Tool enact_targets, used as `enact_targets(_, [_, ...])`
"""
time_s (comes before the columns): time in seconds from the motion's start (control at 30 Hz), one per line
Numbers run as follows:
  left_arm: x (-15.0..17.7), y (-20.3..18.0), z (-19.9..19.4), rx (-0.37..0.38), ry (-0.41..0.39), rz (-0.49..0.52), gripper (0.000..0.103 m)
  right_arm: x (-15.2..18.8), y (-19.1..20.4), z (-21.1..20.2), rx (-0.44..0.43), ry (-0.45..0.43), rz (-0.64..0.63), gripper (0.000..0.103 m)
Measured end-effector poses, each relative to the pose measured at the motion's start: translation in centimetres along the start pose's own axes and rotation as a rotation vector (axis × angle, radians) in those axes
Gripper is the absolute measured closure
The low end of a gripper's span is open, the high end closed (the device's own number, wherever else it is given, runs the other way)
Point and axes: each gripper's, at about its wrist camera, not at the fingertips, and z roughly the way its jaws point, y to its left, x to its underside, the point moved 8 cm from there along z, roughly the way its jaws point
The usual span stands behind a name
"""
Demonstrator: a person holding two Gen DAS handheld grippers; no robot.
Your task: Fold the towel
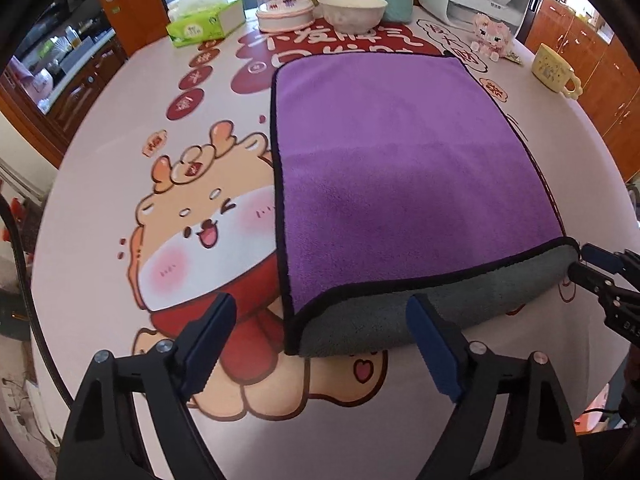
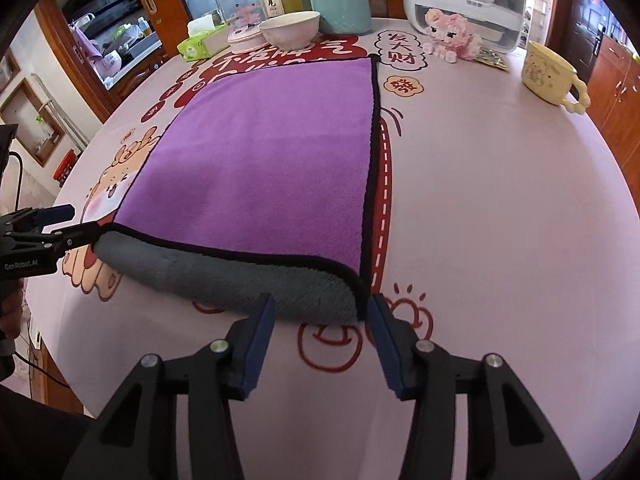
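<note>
Towel [image 1: 400, 168] lies flat, long axis running away.

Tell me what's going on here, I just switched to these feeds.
A person with a gripper in each hand is folding a purple towel on the cartoon-print tablecloth. The near edge is curled over, showing the grey underside. Both grippers are open and hold nothing: the left gripper faces the near-left corner, the right gripper the near-right corner. The rest of the towel lies flat. A bowl and yellow mug stand farther back.
</note>
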Motion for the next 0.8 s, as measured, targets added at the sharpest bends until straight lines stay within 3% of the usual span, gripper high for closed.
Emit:
enact_targets(0.3, [-0.1,0.5,1.4,0.043,0.049,-0.041,0.021,-0.8,-0.4,1.4,-0.027,0.013,-0.024,0.06])
enact_targets(0.53, [0.2,0.9,2.7,0.12,0.096,-0.086,0.022,-1.0,-0.4,1.7,-0.042,0.017,-0.042,0.062])
enact_targets(0.8, [0.2,1.2,3.0,0.19,0.105,-0.115,0.04,-1.1,-0.6,1.9,-0.043,0.02,-0.046,0.067])
